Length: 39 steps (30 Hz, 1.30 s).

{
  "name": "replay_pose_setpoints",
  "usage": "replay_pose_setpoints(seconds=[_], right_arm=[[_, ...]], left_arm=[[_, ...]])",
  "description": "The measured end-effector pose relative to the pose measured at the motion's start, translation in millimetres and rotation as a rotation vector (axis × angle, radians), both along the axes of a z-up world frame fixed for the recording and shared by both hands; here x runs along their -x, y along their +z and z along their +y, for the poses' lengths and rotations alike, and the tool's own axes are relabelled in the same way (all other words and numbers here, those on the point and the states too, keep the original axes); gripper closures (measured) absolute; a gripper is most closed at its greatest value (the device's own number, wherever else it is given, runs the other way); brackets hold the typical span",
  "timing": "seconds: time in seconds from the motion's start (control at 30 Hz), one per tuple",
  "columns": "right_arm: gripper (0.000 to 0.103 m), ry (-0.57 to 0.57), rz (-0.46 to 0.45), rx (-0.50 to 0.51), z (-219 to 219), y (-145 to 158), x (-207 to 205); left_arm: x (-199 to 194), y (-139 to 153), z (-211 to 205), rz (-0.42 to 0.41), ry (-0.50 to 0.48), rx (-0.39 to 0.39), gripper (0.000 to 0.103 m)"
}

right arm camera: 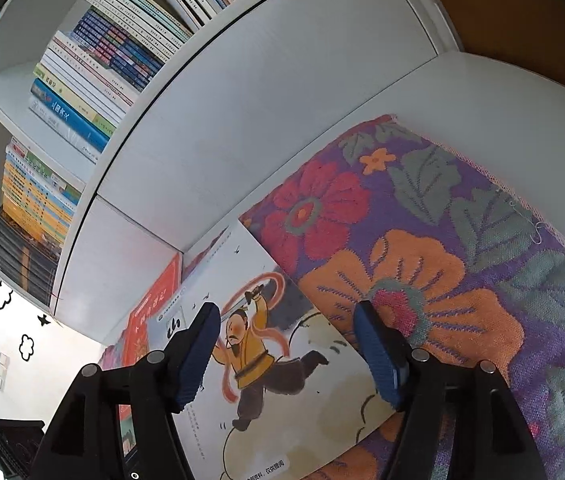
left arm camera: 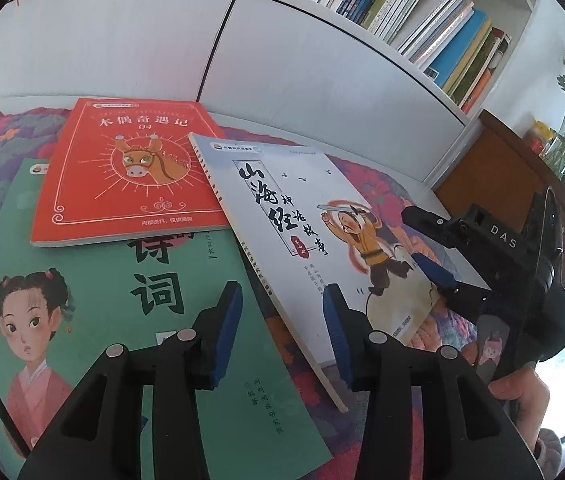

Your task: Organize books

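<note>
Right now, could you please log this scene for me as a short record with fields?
surface: floral cloth
bottom book: green poetry book
on top of it: red donkey book, white warrior book
left claw: open, over the white book's spine edge
right claw: open, over the white book's far corner
behind: white bookshelf

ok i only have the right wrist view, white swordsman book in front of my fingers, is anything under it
Observer: Yes, the white book lies partly over a green book with a girl on its cover.
Operator: and the red one
Observer: The red book lies on the green book's upper part, and the white book overlaps its right corner.
Operator: where's the left gripper
Observer: The left gripper hovers open over the white book's spine edge.
</note>
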State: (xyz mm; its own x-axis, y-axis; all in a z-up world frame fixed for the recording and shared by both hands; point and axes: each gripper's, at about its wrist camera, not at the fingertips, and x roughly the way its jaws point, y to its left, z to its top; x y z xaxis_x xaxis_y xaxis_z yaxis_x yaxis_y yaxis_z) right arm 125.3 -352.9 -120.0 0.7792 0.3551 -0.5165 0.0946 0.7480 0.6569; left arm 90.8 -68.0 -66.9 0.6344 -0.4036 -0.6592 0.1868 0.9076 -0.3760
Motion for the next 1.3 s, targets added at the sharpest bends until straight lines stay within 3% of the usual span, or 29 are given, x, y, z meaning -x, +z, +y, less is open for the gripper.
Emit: replay_pose_setpoints(seconds=[0.17, 1.3], right_arm=[[0.033, 0.002, 0.001, 0.022, 3.2, -1.4, 0.9], [0.031, 0.007, 0.01, 0.079, 14.5, -0.4, -4.3]], left_arm=[[0.8, -0.3, 0.0, -0.003, -0.008, 0.004, 0.059], [1.0, -0.8, 0.6, -0.004, -0.008, 0.009, 0.058]])
